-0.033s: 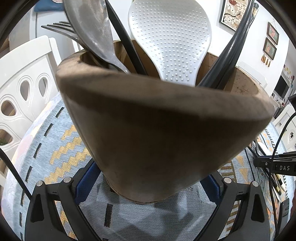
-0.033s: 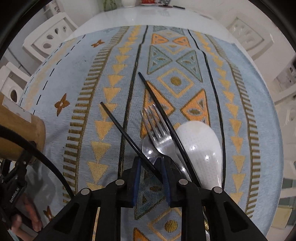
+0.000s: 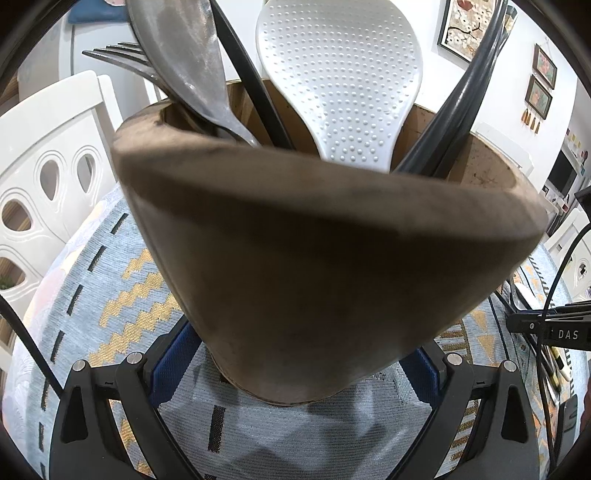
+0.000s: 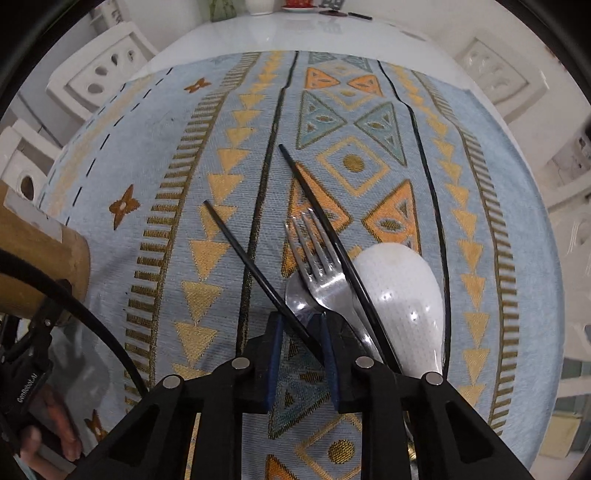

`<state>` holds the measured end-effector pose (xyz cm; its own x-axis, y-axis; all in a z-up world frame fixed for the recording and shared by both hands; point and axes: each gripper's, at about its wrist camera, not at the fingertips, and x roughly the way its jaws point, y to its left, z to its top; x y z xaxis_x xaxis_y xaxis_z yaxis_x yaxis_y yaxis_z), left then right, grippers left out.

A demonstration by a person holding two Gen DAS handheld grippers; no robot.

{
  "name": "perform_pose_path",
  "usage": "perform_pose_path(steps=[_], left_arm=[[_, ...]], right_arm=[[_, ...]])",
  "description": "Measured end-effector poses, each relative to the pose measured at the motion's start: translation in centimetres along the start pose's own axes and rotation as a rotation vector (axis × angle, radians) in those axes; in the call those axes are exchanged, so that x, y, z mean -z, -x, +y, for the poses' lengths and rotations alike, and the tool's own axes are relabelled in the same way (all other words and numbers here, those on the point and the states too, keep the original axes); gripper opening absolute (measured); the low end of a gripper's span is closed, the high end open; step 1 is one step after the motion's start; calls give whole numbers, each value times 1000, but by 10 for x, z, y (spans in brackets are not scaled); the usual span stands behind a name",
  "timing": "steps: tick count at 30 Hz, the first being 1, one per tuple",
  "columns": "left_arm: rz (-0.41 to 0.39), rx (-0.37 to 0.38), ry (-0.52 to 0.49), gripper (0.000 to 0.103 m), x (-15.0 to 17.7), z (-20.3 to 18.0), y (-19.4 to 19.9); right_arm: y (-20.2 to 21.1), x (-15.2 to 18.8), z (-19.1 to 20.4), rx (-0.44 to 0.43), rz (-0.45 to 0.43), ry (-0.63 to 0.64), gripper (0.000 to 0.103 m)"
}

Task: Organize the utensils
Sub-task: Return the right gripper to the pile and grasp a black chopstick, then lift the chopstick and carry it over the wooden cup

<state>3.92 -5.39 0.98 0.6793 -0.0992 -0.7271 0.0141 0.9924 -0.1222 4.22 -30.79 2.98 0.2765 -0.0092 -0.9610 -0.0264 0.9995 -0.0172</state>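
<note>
My left gripper (image 3: 295, 373) is shut on a brown wooden utensil holder (image 3: 314, 266), with a blue pad against each side of its base. The holder contains a white dimpled rice paddle (image 3: 340, 81), a metal spoon (image 3: 184, 62), a fork (image 3: 114, 59) and dark chopsticks (image 3: 461, 99). My right gripper (image 4: 301, 332) hangs low over the cloth, jaws narrow but open. A black chopstick (image 4: 251, 258) runs slantwise between the pads, touching the right one. Beside it lie a fork (image 4: 314, 258) over a spoon (image 4: 295, 295), a second chopstick (image 4: 325, 229) and a white paddle (image 4: 402, 295).
A blue patterned cloth (image 4: 166, 155) covers the round white table (image 4: 332, 33). White chairs (image 3: 48, 177) stand around it. The holder (image 4: 40, 266) shows at the left edge of the right wrist view, with a person's hand (image 4: 55, 439) and a cable (image 4: 92, 325) below it.
</note>
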Motion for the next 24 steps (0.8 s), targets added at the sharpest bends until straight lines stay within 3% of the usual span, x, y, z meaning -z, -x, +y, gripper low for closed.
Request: perform_pose_path(steps=[3,8,11,21,24], left_arm=[[0,0,0,98,0,1,-1],[0,0,0,98,0,1,-1],[0,1,1,98,0,0,-1],[0,1,1,98,0,0,-1],[0,1,2,98,0,0,-1]], right_arm=[[4,1,2,-4,3,2,6],[14,2,0,-139,45,-77,5],[6,5,-4,-238,119,-154,5],[-11,-2,0,-234,214,-190,6],[-14,-7,1,-273,232,-200,17]])
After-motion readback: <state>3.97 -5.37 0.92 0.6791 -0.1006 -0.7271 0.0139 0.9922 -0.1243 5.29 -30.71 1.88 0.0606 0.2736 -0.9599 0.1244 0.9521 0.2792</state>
